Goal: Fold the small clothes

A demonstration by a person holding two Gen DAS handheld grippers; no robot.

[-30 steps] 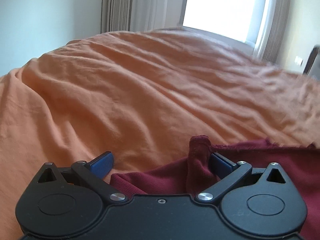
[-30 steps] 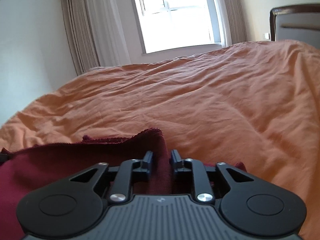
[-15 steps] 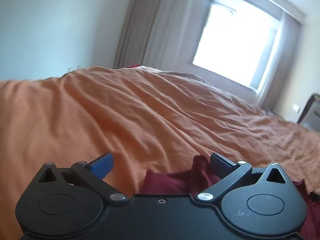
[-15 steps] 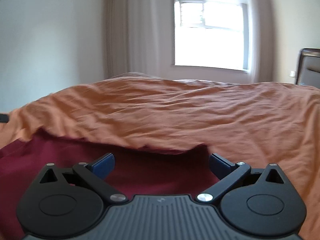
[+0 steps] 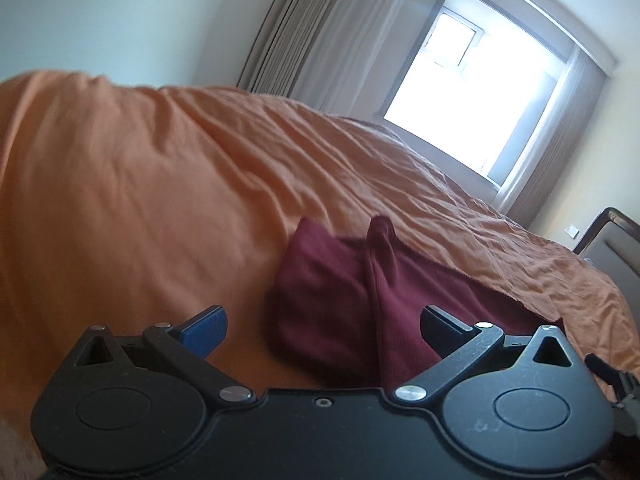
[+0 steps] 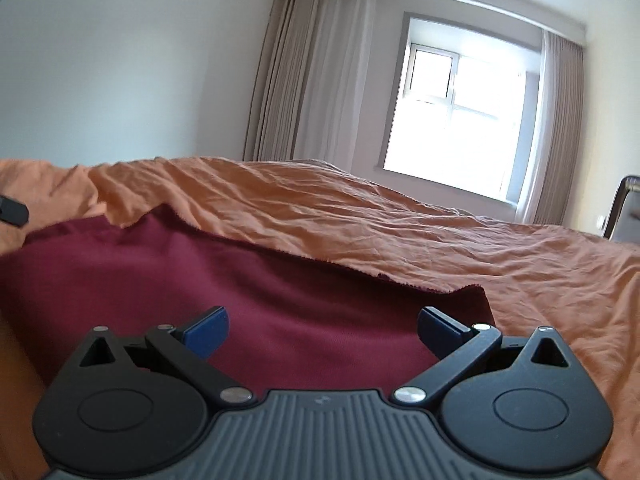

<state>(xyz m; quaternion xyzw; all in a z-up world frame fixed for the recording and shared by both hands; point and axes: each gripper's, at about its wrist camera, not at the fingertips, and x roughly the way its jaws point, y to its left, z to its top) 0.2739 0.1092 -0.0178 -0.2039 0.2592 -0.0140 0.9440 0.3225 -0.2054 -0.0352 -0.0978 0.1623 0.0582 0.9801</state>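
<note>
A dark red garment [image 6: 256, 292] lies on a bed covered by a rumpled orange bedspread [image 6: 400, 224], below a bright window [image 6: 460, 136] flanked by pale curtains [image 6: 316, 80]. The left hand-held gripper [image 5: 324, 328] hangs just above the cloth with its blue-padded fingers spread wide and nothing between them; the garment's near corner sits ahead of it, a raised ridge of fabric [image 5: 380, 236] standing up from the surface. The right hand-held gripper [image 6: 322, 326] is likewise wide open and empty, poised over the broad flat of the red cloth, whose frayed far edge [image 6: 360, 270] runs across the bedspread to a corner at the right.

Seen from the right wrist, the garment spreads smooth and wide, seemingly doubled over, though the layers cannot be counted from here. From the left wrist, the end nearest that gripper looks bunched and rounded rather than squared. By this evidence the folding appears to be partway: one fold looks laid down and released, while the upstanding ridge and the piece's broad spread suggest at least another fold, and some smoothing, remain. A dark chair frame [image 5: 608, 236] stands beyond the bed at the right, and a sliver of the other tool [image 6: 12, 210] shows at the left edge of the right wrist view. No other clothes can be seen waiting on the bed.
</note>
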